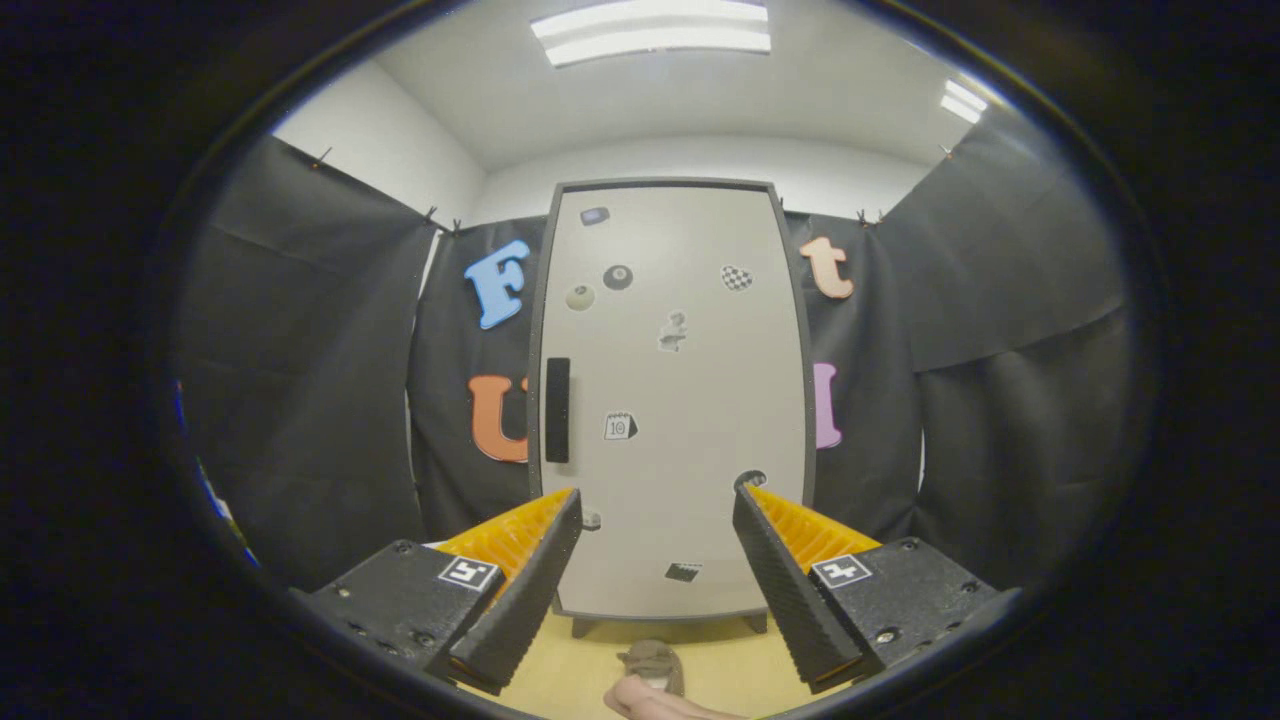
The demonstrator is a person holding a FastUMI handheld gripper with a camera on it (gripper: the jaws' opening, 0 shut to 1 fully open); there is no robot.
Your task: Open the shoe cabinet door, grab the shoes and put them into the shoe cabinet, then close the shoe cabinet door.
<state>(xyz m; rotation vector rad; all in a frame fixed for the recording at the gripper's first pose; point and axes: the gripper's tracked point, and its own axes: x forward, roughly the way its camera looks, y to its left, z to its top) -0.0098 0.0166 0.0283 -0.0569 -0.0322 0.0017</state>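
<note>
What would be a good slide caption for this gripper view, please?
Open tongs face the closed shoe cabinet door, its black handle untouched; a shoe waits on the floor.

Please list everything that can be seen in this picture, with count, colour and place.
shoe cabinet: one, light grey door in a dark frame, upright against the black cloth wall, beyond the fingers; door shut.
door handle: one, black, vertical bar near the door's left edge.
stickers: several, mostly black, white and grey, scattered over the door.
cabinet feet: two seen, dark, under the cabinet.
floor: yellowish, in front of the cabinet.
shoe: one, grey-brown, on the floor between the fingers.
ceiling lights: two, white, overhead.
hand: one, low between the fingers, beside the shoe.
gripper: one, black with orange fingers, open, holding nothing.
</note>
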